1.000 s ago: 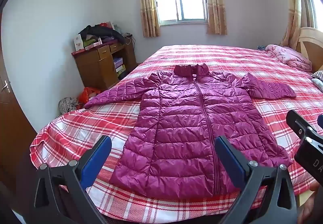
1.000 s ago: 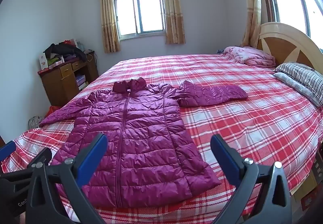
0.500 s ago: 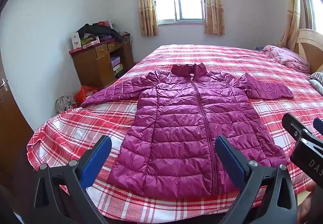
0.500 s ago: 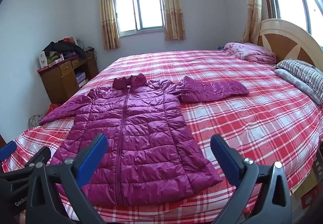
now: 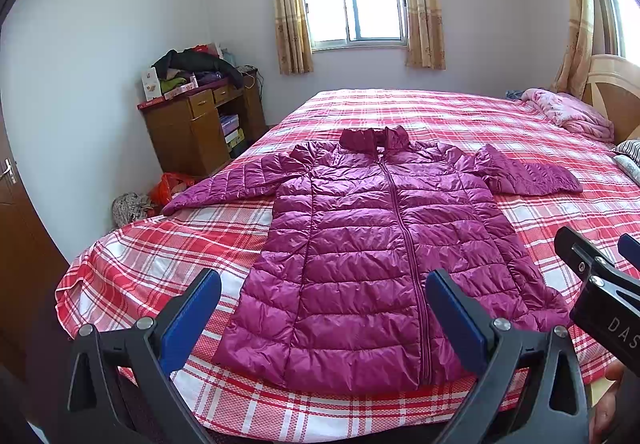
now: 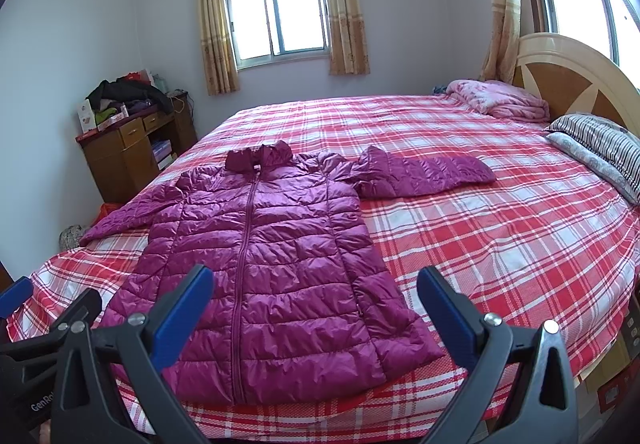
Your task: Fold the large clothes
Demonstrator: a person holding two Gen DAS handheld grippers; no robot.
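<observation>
A long magenta quilted jacket (image 5: 372, 252) (image 6: 264, 268) lies flat and zipped on the red plaid bed (image 5: 168, 264) (image 6: 500, 228), collar away from me, both sleeves spread out sideways. My left gripper (image 5: 323, 308) hovers open above the jacket's hem, holding nothing. My right gripper (image 6: 316, 304) is open too, over the hem's right part, with nothing between its blue pads (image 6: 444, 312). The right gripper also shows at the right edge of the left wrist view, and the left gripper (image 6: 48, 316) at the lower left of the right wrist view.
A wooden cabinet (image 5: 200, 127) piled with clothes stands left of the bed, with bags (image 5: 168, 183) on the floor beside it. A pink blanket (image 6: 500, 99) and striped pillows (image 6: 600, 143) lie by the headboard (image 6: 568, 71). A wooden door (image 5: 16, 228) is at far left.
Both grippers have lifted or tilted slightly, so the jacket and bed sit a little lower and nearer in view. The jacket itself has not moved and both stay open.
</observation>
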